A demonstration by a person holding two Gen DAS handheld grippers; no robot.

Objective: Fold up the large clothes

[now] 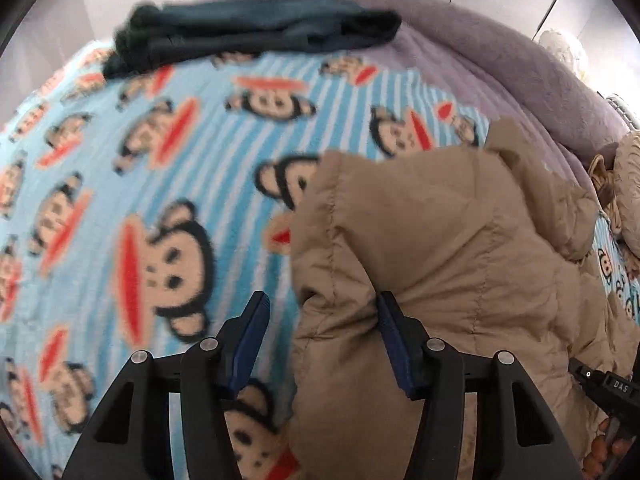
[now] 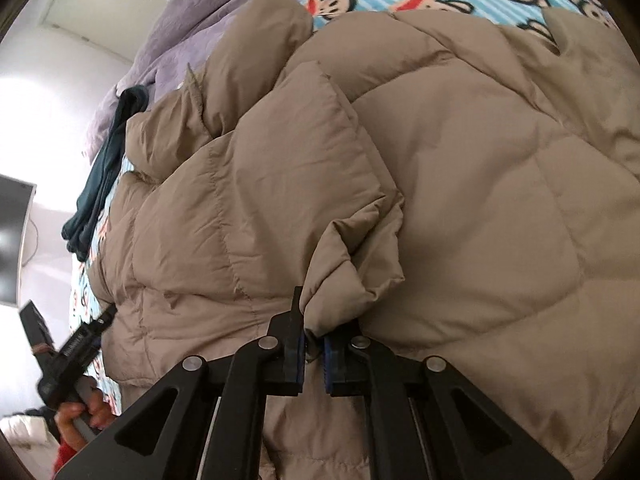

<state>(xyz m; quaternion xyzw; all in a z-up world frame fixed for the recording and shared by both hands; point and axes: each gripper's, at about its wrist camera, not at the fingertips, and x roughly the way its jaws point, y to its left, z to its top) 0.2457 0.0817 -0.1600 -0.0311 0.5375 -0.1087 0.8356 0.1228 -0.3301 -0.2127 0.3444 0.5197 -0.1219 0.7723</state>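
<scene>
A tan puffer jacket (image 1: pixel 440 240) lies spread on a blue monkey-print blanket (image 1: pixel 160 160). My left gripper (image 1: pixel 324 320) points down at the jacket's left edge. The edge sits between its blue pads: the right pad (image 1: pixel 394 344) digs into the fabric, while a strip of blanket shows beside the left pad (image 1: pixel 250 344). In the right wrist view the jacket (image 2: pixel 460 200) fills most of the frame. My right gripper (image 2: pixel 314 332) is shut on a bunched fold of it.
A dark teal garment (image 1: pixel 256 28) lies at the blanket's far side, also visible as the teal garment (image 2: pixel 100 176). A purple quilt (image 1: pixel 500 72) lies behind. A hand (image 2: pixel 84 408) holds the other gripper's handle at lower left. A dark screen (image 2: pixel 12 240) stands at the left.
</scene>
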